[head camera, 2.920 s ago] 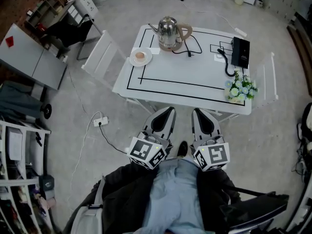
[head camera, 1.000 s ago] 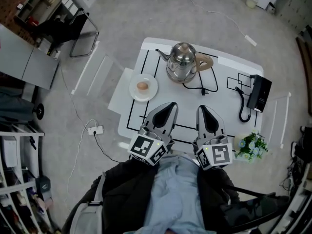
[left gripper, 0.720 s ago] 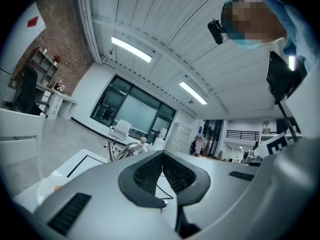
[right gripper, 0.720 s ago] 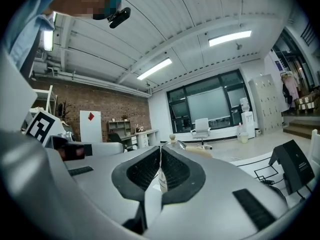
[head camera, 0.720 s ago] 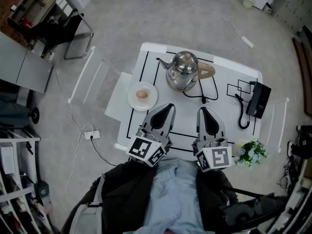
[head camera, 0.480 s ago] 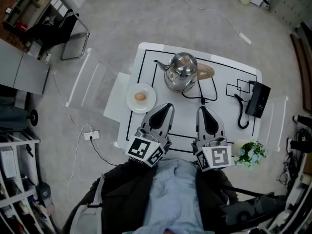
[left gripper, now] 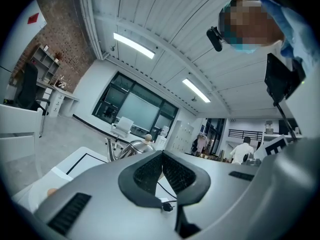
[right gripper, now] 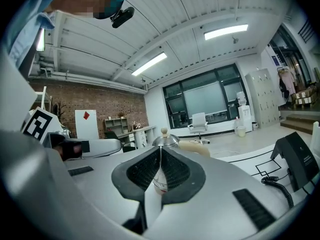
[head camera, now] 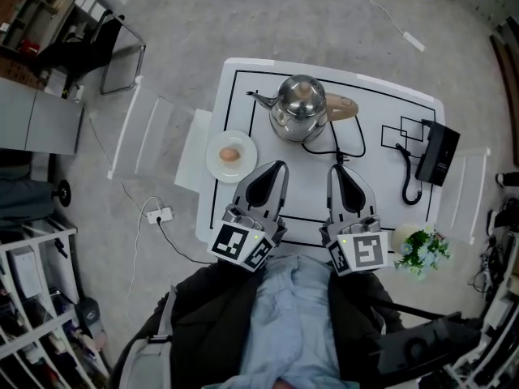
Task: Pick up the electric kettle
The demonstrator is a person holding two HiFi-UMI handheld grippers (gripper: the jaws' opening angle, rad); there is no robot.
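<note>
Kettle (head camera: 298, 108), upper centre: your left gripper (head camera: 274, 168) and right gripper (head camera: 337, 170) closed, empty, likely staged for approach.

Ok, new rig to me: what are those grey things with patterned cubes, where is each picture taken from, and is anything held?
No robot: a person holds a two-jaw gripper in each hand, the left gripper and the right gripper. One picture comes from a head camera looking down; the other two from cameras riding on each gripper, looking along its jaws. On the white table are a steel kettle, a plate with an egg, a black phone and flowers. Both grippers are shut, hold nothing, and are short of the kettle.
</note>
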